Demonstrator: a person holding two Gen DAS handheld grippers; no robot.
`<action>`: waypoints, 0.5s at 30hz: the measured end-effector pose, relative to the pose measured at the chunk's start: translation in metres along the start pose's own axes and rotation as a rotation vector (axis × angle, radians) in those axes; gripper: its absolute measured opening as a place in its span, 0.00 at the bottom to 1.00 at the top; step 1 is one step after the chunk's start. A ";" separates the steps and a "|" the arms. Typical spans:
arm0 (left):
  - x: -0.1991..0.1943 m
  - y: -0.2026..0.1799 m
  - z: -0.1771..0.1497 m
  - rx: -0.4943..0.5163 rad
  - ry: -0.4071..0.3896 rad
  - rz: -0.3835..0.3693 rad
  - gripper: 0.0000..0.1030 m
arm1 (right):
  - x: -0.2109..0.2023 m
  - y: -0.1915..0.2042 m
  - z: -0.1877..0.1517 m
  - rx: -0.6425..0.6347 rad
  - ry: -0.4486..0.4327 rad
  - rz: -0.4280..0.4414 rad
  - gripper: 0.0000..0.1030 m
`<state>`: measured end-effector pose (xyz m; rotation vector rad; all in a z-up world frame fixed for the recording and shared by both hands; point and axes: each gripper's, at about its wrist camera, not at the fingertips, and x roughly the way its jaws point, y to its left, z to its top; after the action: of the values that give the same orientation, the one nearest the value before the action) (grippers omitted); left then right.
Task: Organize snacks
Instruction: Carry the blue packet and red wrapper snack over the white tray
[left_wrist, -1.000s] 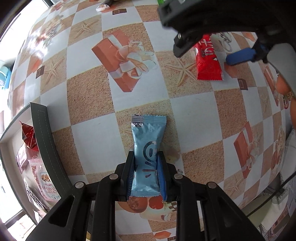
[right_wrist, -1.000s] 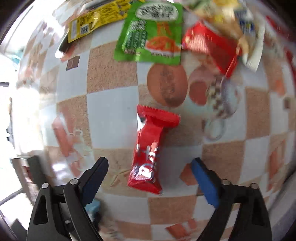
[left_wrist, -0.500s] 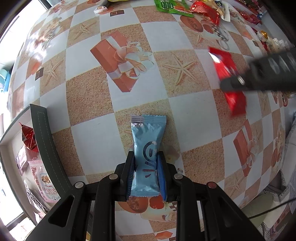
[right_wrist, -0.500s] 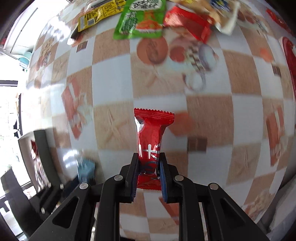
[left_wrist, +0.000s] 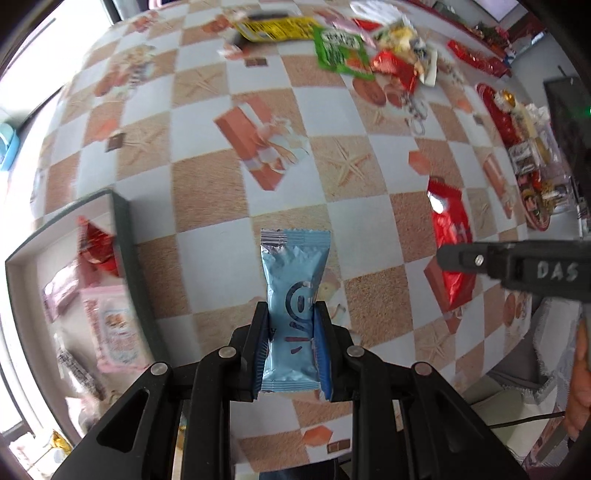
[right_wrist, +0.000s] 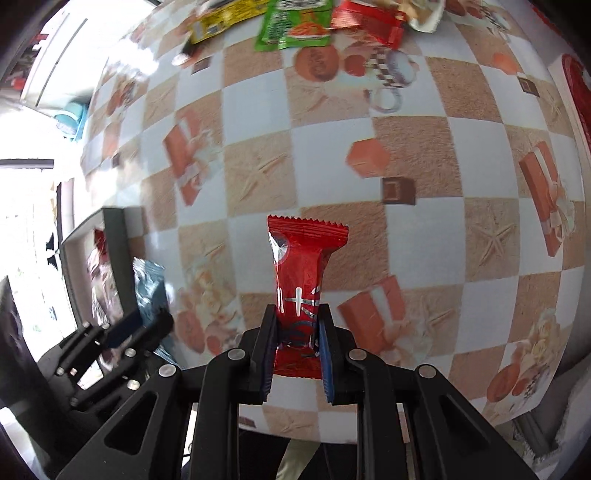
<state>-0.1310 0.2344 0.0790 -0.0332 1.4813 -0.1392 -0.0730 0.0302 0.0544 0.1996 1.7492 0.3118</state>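
the left gripper (left_wrist: 291, 325) is clamped on a blue snack packet (left_wrist: 293, 291), the right gripper (right_wrist: 297, 328) pinches a red snack packet (right_wrist: 301, 269) (both lifted off the checkered tablecloth (left_wrist: 207, 184)). a dark-rimmed box (left_wrist: 127, 251) of snacks sits at nine o'clock, a snack pile (left_wrist: 365, 55) at twelve.

Checkered table (left_wrist: 207, 192), snack pile (left_wrist: 369, 59), tray (left_wrist: 123, 236)
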 end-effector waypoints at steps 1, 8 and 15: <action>-0.005 0.004 -0.001 -0.004 -0.008 0.001 0.25 | 0.001 0.006 -0.003 -0.011 0.000 -0.001 0.21; -0.034 0.044 -0.021 -0.085 -0.063 0.030 0.25 | 0.003 0.067 -0.011 -0.119 0.005 -0.004 0.21; -0.051 0.086 -0.040 -0.172 -0.093 0.073 0.25 | 0.007 0.138 -0.012 -0.264 0.007 -0.010 0.21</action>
<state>-0.1690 0.3281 0.1161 -0.1229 1.3966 0.0492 -0.0912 0.1626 0.0933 -0.0009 1.6960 0.5317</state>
